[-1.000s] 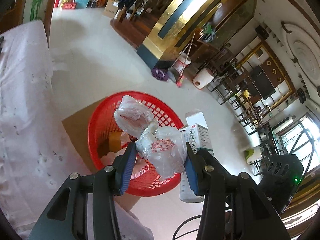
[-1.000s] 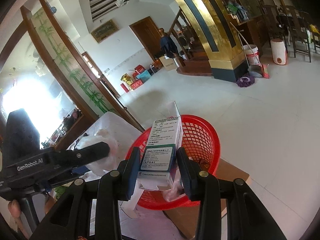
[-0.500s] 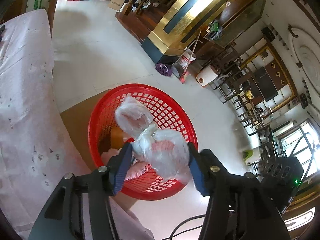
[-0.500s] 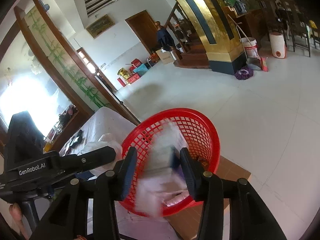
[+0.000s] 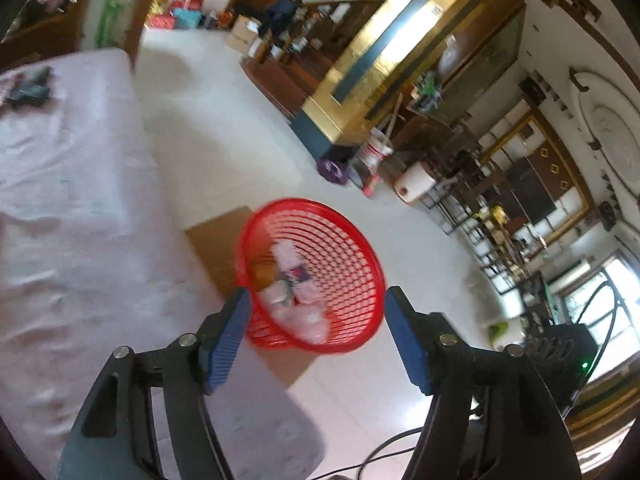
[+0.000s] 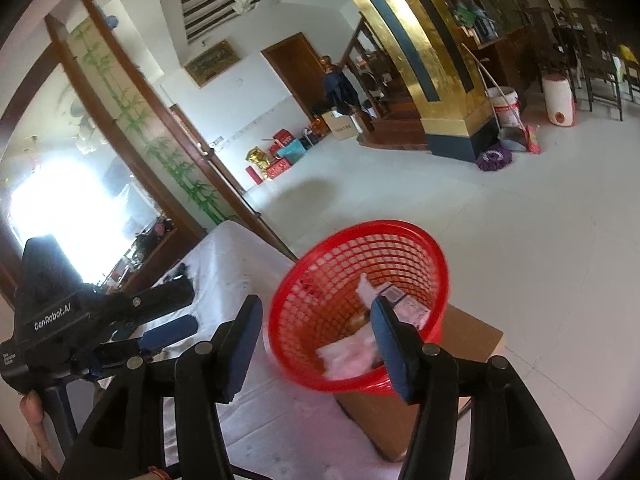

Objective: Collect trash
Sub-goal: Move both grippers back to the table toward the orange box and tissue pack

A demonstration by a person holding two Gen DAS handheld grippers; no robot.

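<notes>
trash lies in the red plastic mesh basket [image 5: 352,248]: a crumpled clear plastic bag [image 5: 304,320] low against the near wall, and a white printed cardboard box [image 6: 404,308] leaning against the inner wall on the right wrist view's right side, with something orange-brown [image 5: 262,274] beside them that is too blurred to name. the basket stands on a flat brown cardboard sheet [image 5: 212,240] on the pale tiled floor [image 5: 224,148], just beside the edge of a table draped in a white cloth [image 5: 68,208].

the left gripper [image 5: 316,320] points down at a slant toward the basket, held above and short of its near rim. its blue pads [image 5: 230,332] are spread, the jaws have just been opening, and nothing is pinched between them; the basket only shows through the gap.

the right gripper [image 6: 316,336] is angled down more gently, also over the basket's near rim. its dark blue pads [image 6: 388,344] stand apart, having just been opening too, and they grip nothing. in the right wrist view the left gripper's black body [image 6: 80,320] sits over the cloth at the table's edge, with a fingertip of the person's hand [image 6: 32,408] under it.
</notes>
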